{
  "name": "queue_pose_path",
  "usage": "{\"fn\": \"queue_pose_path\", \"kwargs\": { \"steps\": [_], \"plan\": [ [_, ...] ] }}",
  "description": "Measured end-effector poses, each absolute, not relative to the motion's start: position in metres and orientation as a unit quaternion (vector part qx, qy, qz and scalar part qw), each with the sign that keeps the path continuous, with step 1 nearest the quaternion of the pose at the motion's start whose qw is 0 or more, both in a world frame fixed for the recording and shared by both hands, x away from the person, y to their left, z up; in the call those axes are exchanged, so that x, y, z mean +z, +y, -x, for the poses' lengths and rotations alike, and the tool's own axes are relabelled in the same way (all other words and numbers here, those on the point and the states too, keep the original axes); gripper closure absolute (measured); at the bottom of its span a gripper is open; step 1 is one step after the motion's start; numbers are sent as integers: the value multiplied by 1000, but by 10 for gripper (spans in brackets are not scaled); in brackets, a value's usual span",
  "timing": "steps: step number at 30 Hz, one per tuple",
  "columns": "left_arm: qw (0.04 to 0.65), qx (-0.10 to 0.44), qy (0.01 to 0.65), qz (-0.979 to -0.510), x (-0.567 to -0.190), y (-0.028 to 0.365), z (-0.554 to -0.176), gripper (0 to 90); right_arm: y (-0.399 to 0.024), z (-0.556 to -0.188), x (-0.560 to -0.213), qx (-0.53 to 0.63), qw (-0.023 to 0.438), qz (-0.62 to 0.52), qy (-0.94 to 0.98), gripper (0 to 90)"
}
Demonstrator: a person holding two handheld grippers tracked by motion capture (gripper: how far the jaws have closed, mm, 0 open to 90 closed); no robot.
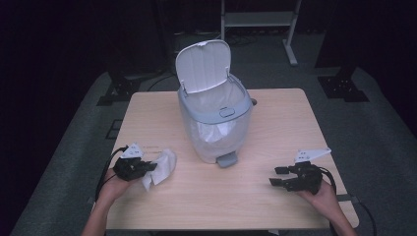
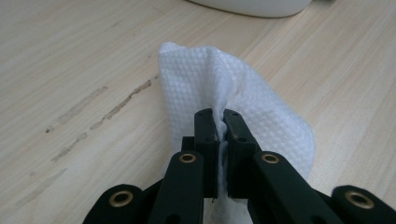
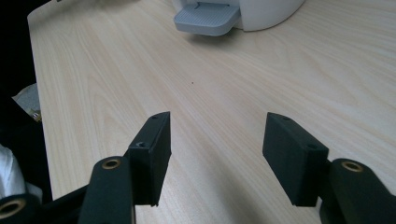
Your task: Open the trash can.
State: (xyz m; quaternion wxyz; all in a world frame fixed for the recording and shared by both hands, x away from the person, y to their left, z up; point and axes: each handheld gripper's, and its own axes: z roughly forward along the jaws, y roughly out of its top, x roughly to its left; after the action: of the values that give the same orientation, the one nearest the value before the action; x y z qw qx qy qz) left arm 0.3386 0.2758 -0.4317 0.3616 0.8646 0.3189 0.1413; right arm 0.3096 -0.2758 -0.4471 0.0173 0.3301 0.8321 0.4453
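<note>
Two black jaws of the left gripper (image 2: pixel 219 122) pinch a white paper towel (image 2: pixel 243 98) at the table's (image 1: pixel 275 123) left front; its lower edge is hidden behind them. Right gripper (image 3: pixel 215 140) is spread, empty. Open bin (image 1: pixel 215 118) stands behind, its inside unclear.

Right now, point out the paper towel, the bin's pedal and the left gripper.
paper towel (image 2: pixel 261 107), left gripper view, its dimpled face.
bin's pedal (image 3: pixel 205 21), right gripper view, ribbed top.
left gripper (image 1: pixel 150 166), high view, between its fingertips.
</note>
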Motion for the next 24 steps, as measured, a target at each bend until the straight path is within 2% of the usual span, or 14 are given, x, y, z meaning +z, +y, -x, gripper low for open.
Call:
{"fn": "queue_pose_path", "kwargs": {
  "steps": [13, 24],
  "plan": [
    [378, 150, 315, -857, -398, 287, -330, 853, -277, -311, -450, 443, 28, -334, 831, 348],
    [381, 151, 303, -860, -375, 291, -327, 853, -274, -312, -451, 436, 32, -330, 837, 340]
  ]
}}
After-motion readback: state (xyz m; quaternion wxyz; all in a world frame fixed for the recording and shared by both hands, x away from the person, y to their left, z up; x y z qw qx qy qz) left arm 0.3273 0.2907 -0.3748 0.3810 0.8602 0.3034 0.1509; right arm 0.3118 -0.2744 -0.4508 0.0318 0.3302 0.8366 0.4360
